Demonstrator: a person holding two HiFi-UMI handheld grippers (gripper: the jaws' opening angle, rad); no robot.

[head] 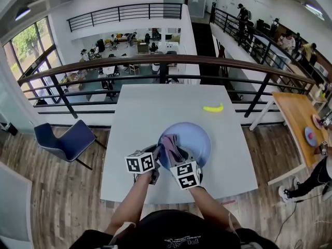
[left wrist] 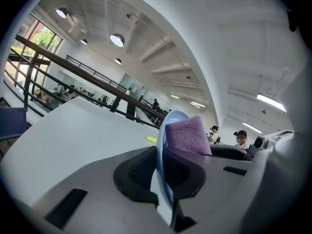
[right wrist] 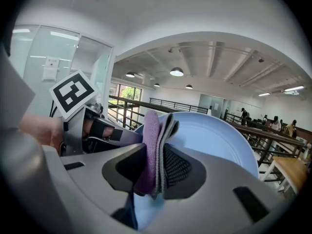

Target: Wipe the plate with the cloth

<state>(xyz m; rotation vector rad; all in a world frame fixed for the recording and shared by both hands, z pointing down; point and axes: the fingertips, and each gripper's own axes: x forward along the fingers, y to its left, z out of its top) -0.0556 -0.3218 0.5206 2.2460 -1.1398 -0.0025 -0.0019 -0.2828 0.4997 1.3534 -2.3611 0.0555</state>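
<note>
Left gripper (left wrist: 163, 174) is clamped on the near rim of the blue plate (head: 199, 139), steadying it over the table (head: 150, 108) so it cannot slide. Right gripper (right wrist: 155, 169) is clamped on the folded purple cloth (right wrist: 150, 130), its free end laid against the plate's face. I judge 1 wiping stroke under way.

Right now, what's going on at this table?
A person works two handheld tongs over a white table. The left tongs clamp the blue plate by its rim; the right tongs pinch a folded purple-grey cloth against the plate's face. A banana lies farther back.
</note>
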